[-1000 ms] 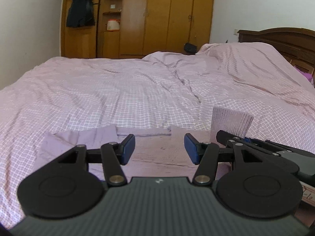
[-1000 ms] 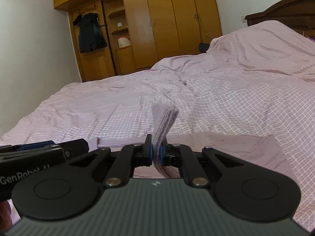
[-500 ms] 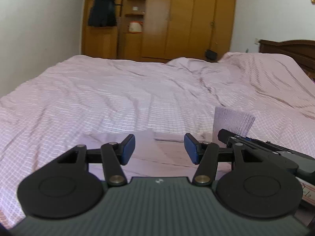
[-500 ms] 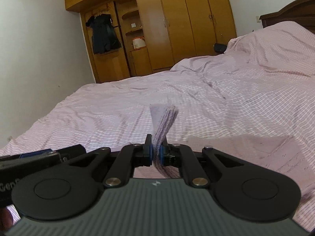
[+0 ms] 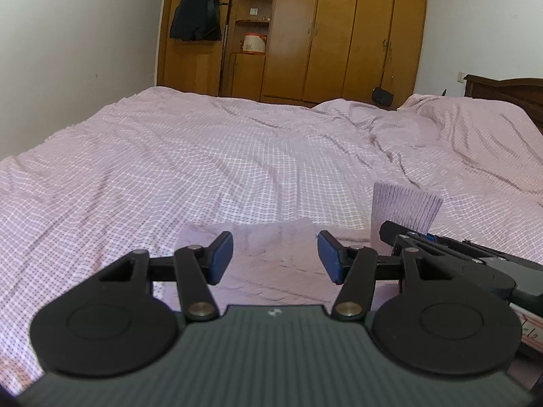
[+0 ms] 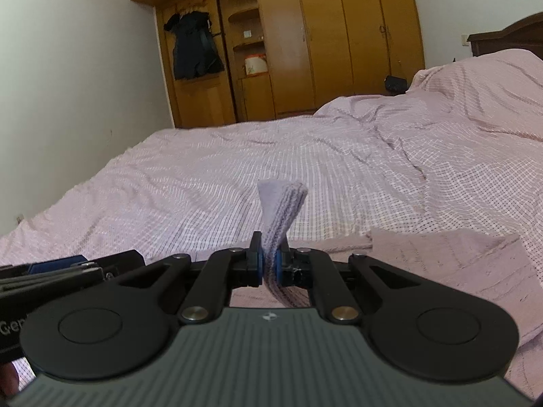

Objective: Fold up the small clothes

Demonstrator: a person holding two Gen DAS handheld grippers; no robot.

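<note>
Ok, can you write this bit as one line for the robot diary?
left gripper: open, empty | right gripper: shut on lilac garment | surface: checked bedspread

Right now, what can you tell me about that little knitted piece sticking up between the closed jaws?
It is the ribbed cuff of a pale lilac knitted garment, soft and woolly-looking. The right gripper has its jaws shut on it, so the cuff stands upright above them and fans out wider at the top, while a bit of it hangs below. The left camera shows the same cuff from its flat side. The rest of the garment lies spread on the checked bedcover.
</note>
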